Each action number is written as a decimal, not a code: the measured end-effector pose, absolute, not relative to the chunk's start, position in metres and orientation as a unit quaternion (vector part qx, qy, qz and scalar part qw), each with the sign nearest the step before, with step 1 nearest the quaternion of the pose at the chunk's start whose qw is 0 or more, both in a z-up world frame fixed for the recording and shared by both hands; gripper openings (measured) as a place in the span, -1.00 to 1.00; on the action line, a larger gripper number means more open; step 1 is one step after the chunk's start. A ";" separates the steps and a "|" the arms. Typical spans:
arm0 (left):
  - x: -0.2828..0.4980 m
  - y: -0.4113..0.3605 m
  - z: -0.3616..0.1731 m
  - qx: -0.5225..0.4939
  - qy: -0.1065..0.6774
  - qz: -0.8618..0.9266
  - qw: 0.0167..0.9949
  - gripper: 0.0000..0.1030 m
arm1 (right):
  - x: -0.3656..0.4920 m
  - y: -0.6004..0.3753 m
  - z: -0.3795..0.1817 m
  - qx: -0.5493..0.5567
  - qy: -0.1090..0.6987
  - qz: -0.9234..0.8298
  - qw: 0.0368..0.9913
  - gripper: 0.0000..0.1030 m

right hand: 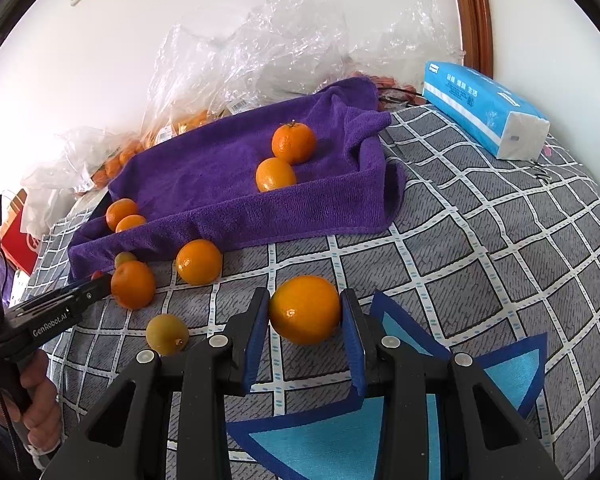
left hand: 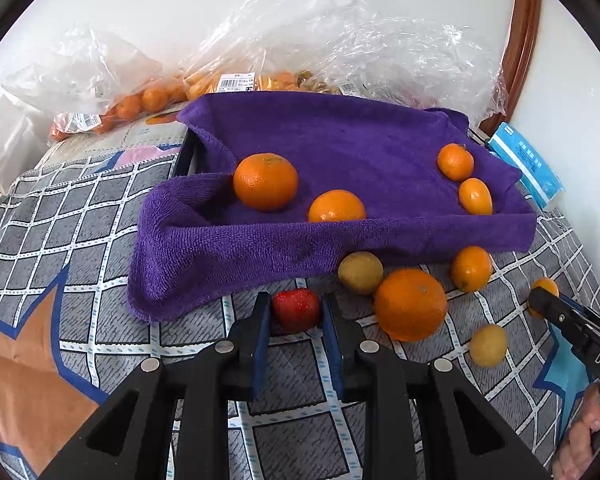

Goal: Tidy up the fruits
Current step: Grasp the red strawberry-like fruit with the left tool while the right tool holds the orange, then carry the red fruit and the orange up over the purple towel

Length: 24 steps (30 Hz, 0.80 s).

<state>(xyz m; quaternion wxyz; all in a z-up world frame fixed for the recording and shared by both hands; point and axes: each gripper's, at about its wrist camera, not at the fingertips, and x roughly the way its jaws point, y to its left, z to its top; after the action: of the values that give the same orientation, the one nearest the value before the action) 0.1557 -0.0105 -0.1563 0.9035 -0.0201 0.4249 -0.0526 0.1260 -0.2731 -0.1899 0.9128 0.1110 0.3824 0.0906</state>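
Note:
A red strawberry (left hand: 297, 314) lies on the checked cloth just in front of the purple towel-lined tray (left hand: 260, 248), and my left gripper (left hand: 296, 303) is shut on it. My right gripper (right hand: 305, 300) is shut on a small orange (right hand: 305, 312) resting on the cloth. The tray (right hand: 300, 212) holds several oranges, among them one at the left (left hand: 265, 181) and two at the right end (right hand: 293, 143). Loose by its front edge lie a big orange (left hand: 410, 305), a smaller orange (left hand: 471, 268) and two yellow-green fruits (left hand: 360, 272) (left hand: 488, 345).
Clear plastic bags (left hand: 140, 100) holding more oranges are heaped behind the tray against the white wall. A blue tissue pack (right hand: 486, 108) lies at the back right beside a wooden frame (right hand: 474, 12). A hand (right hand: 40, 408) holds the left gripper's handle.

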 end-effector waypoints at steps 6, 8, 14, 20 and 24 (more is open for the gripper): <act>0.155 -0.004 -0.156 -0.044 0.423 -0.061 0.903 -0.54 | 0.126 -0.263 -0.189 0.085 0.385 0.087 0.915 -0.31; 0.155 -0.003 -0.156 -0.048 0.423 -0.063 0.903 -0.54 | 0.128 -0.259 -0.191 0.071 0.394 0.081 0.913 -0.31; 0.155 0.000 -0.156 -0.062 0.422 -0.069 0.902 -0.53 | 0.132 -0.256 -0.194 0.061 0.406 0.088 0.908 -0.29; 0.155 0.000 -0.156 -0.061 0.424 -0.069 0.901 -0.53 | 0.133 -0.252 -0.194 0.047 0.407 0.085 0.908 -0.31; 0.152 0.004 -0.155 -0.079 0.420 -0.080 0.900 -0.54 | 0.131 -0.249 -0.193 0.037 0.402 0.082 0.911 -0.31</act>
<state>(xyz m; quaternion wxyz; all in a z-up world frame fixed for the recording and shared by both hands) 0.1523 0.0041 -0.1550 0.9004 -0.0788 0.4203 -0.0803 0.1307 -0.2489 -0.1930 0.9110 0.0367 0.4024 0.0822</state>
